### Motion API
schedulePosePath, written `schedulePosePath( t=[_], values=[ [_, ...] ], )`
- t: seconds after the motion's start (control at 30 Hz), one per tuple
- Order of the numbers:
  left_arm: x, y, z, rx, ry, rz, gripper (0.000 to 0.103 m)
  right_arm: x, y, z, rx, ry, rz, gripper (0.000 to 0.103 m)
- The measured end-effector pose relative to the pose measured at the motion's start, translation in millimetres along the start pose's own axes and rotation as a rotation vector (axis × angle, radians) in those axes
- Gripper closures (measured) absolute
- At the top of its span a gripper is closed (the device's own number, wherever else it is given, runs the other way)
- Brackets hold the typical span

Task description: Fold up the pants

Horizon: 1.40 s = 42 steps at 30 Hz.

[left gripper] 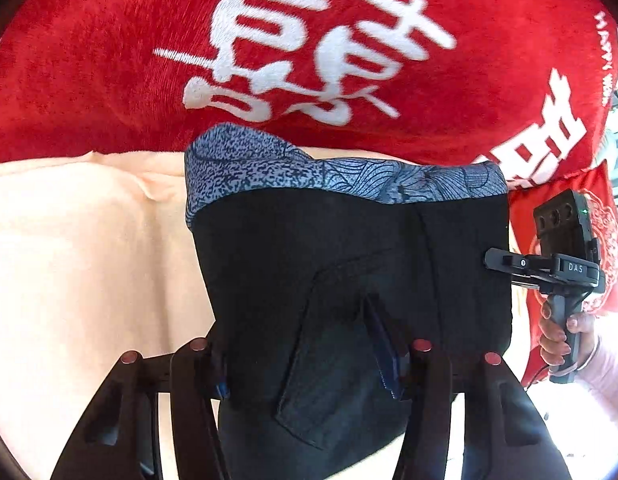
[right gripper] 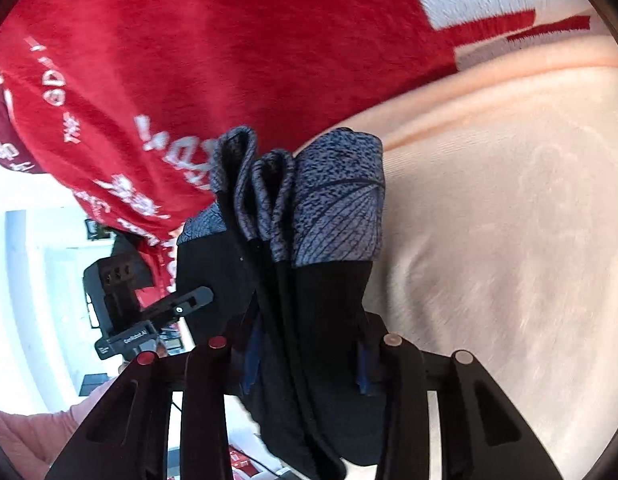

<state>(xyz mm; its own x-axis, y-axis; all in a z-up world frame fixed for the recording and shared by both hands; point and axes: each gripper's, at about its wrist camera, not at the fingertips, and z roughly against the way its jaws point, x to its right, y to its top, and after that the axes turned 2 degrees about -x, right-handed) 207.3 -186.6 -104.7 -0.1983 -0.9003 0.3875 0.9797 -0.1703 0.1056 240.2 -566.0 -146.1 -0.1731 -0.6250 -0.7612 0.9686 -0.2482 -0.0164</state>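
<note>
Matt black cloth pants (left gripper: pixel 349 264) on fuzzy red blanket (left gripper: pixel 109 60).

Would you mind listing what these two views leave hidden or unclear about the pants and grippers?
- Left wrist view: the pants' lower part is cut off by the bottom edge and covered by the left gripper.
- Left wrist view: the right gripper's fingertips end at the cloth's edge; its hold is unclear.
- Right wrist view: the pants' bunched folds hide how many layers sit in the right gripper.
- Right wrist view: blanket lettering is blurred.
</note>
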Motion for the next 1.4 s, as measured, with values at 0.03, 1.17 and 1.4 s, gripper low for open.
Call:
schedulePosePath(
  t=[0.03,1.17,1.4],
  values=[
    [4.7,-6.7,7.1,0.0,0.004,-0.004,0.047,-3.5,-4.3,2.5,0.0,0.011,0.0,0.063],
    [55.3,-173.6,-12.8,0.007,0.401,0.06,0.0,-18.4,-175.8,2.1,0.019,-0.476,0.044,0.028],
    [54.2,-167.4,-22.3,-0.018,0.31,0.072,0.0,-32.6,-193.7,12.5,0.039,-0.581,0.078,0.027]
  ],
)
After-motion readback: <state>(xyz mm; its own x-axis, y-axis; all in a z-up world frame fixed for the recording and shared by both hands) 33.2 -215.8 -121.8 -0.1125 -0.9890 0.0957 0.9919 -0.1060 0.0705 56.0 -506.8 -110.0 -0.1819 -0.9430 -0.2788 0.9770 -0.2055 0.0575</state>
